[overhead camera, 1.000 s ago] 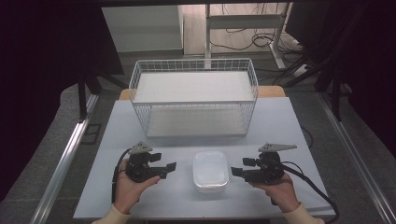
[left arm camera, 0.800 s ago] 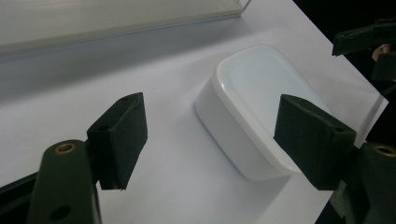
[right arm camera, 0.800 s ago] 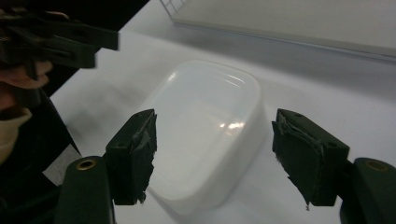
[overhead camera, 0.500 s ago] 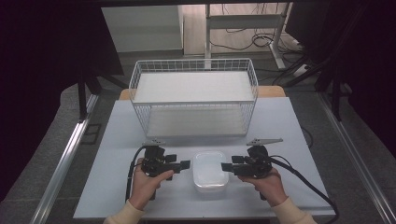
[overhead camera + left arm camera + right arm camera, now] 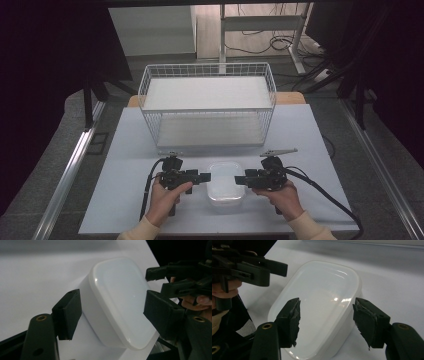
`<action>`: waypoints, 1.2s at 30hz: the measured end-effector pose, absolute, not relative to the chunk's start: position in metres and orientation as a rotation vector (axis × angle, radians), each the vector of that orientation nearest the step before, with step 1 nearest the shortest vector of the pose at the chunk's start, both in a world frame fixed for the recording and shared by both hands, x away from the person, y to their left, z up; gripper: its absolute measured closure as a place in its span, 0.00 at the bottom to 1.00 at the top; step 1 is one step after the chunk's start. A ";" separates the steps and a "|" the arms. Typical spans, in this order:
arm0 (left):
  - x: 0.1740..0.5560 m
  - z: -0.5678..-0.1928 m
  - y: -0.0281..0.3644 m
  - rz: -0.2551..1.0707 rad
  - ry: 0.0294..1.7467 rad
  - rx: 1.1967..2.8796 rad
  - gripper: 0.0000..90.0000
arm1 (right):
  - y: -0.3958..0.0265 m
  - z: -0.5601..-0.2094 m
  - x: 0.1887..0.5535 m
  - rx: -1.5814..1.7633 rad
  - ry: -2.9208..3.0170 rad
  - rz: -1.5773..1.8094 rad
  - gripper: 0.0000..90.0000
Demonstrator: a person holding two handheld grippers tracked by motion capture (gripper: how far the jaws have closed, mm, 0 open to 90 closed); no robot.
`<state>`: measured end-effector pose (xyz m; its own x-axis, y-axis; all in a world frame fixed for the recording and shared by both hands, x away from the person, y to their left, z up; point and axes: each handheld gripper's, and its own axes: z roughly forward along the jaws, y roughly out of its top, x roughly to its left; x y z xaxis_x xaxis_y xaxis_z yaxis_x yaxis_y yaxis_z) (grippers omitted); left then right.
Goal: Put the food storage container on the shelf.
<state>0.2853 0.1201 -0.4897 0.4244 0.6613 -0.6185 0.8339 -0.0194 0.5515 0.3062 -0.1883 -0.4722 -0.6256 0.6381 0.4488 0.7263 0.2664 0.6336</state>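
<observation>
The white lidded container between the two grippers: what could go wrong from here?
1. The left gripper and right gripper, whose jaws have just been closing, flank the white container without pressing it; if one touches first, the container may slide on the smooth table.
2. The lid is glossy and rounded, so pads may slip off its edge.
3. The wire basket stands close behind; a lift forward could hit its front rim.

A milky white tone is shown by the lidded container (image 5: 226, 186). The wire basket (image 5: 207, 107) is coated white, and the table (image 5: 125, 150) is pale grey.
</observation>
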 end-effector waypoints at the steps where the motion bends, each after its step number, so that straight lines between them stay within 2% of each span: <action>1: 0.285 -0.490 0.119 -0.204 1.302 1.757 0.35 | -0.188 -0.473 0.307 -1.310 -2.414 -1.290 0.43; 6: 0.286 -0.495 0.114 -0.247 1.298 1.776 0.36 | -0.187 -0.478 0.308 -1.323 -2.403 -1.269 0.43; 8: 0.288 -0.504 0.113 -0.330 1.325 1.727 0.37 | -0.188 -0.481 0.309 -1.334 -2.364 -1.275 0.43; 17: 0.289 -0.510 0.109 -0.350 1.303 1.739 0.48 | -0.191 -0.487 0.311 -1.361 -2.295 -1.275 0.49; 19: 0.288 -0.510 0.107 -0.356 1.299 1.742 0.53 | -0.191 -0.488 0.309 -1.379 -2.296 -1.258 0.57; 20: 0.288 -0.510 0.107 -0.356 1.299 1.742 0.54 | -0.191 -0.488 0.309 -1.379 -2.296 -1.258 0.57; 23: 0.287 -0.509 0.107 -0.347 1.313 1.720 0.59 | -0.193 -0.489 0.307 -1.417 -2.259 -1.254 0.66; 27: 0.287 -0.512 0.111 -0.385 1.331 1.665 0.63 | -0.199 -0.491 0.308 -1.436 -2.183 -1.263 0.70; 31: 0.284 -0.509 0.115 -0.371 1.317 1.657 0.74 | -0.203 -0.491 0.308 -1.433 -2.142 -1.268 0.75; 36: 0.278 -0.504 0.118 -0.359 1.293 1.651 0.78 | -0.205 -0.487 0.303 -1.421 -2.149 -1.282 0.78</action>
<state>0.2780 0.1178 -0.5041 0.3922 0.5777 -0.7158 0.8639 0.0360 0.5024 0.3026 -0.2050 -0.4874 -0.4862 0.6083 0.6274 0.8409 0.1305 0.5252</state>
